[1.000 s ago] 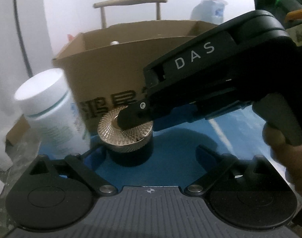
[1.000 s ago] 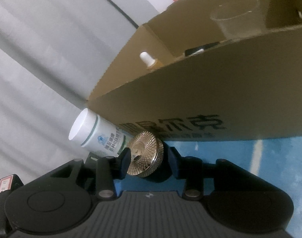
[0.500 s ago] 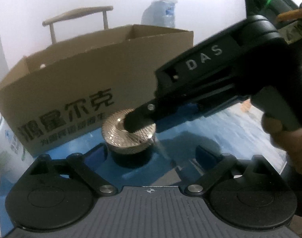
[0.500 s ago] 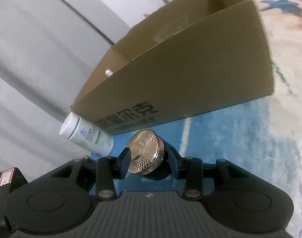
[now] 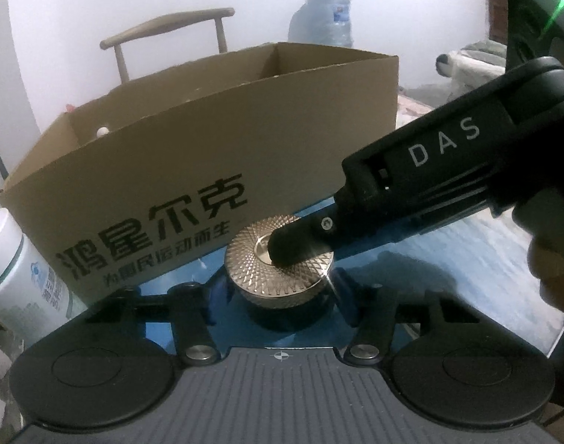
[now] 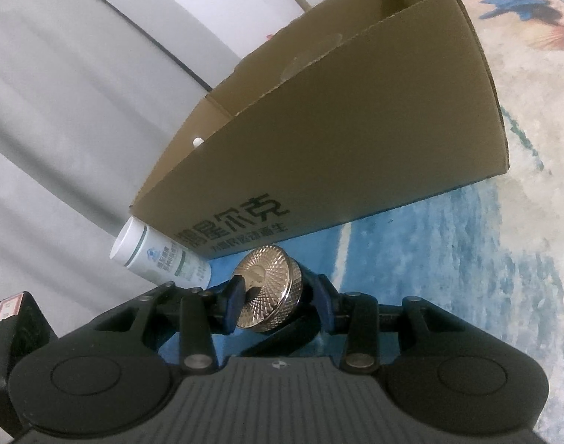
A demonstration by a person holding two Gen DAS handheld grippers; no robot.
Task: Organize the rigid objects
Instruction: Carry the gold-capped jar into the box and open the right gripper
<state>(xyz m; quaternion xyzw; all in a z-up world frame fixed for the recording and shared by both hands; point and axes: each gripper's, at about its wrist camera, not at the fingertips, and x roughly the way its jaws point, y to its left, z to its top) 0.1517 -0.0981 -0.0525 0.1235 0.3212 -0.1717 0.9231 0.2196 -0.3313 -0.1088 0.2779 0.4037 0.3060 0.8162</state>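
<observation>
Right gripper (image 6: 272, 301) fingers clenched on jar (image 6: 270, 296) w/ gold knurled lid, left gripper (image 5: 280, 301) fingers closing, jar between them, touch not clear, box (image 5: 215, 155) just beyond fingers, white bottle (image 6: 159, 259) left of fingers, beside box

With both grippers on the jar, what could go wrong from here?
1. The right gripper pinches the jar across its gold lid, while the left gripper's jaws are closing around its dark body; pulling apart could tip it.
2. It sits close to the box; lifting may clip the wall.
</observation>
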